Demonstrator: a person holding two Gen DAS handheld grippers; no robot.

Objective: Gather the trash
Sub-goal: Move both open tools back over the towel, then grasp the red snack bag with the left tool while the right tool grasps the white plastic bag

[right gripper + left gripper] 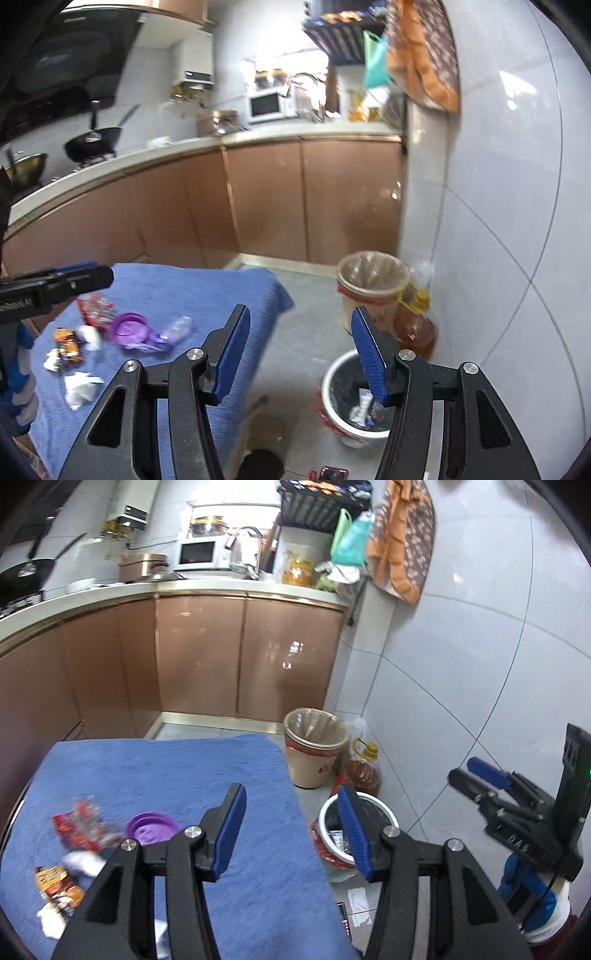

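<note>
Trash lies on a blue cloth (166, 771) over a table: a red wrapper (79, 827), a purple lid (151, 829), an orange wrapper (57, 884) and white crumpled paper (83, 860). The right wrist view shows the same litter, with the purple lid (127, 328), a clear plastic bottle (179, 326) and white paper (79, 389). A white bin (356, 397) with a black liner stands on the floor and holds some trash. My left gripper (293, 834) is open and empty above the cloth's right edge. My right gripper (301, 356) is open and empty, above the floor beside the bin.
A beige lined bucket (314, 749) and an oil bottle (364, 771) stand by the tiled wall. Brown cabinets (221, 657) and a cluttered counter are behind. A dark slipper (260, 443) lies on the floor by the table.
</note>
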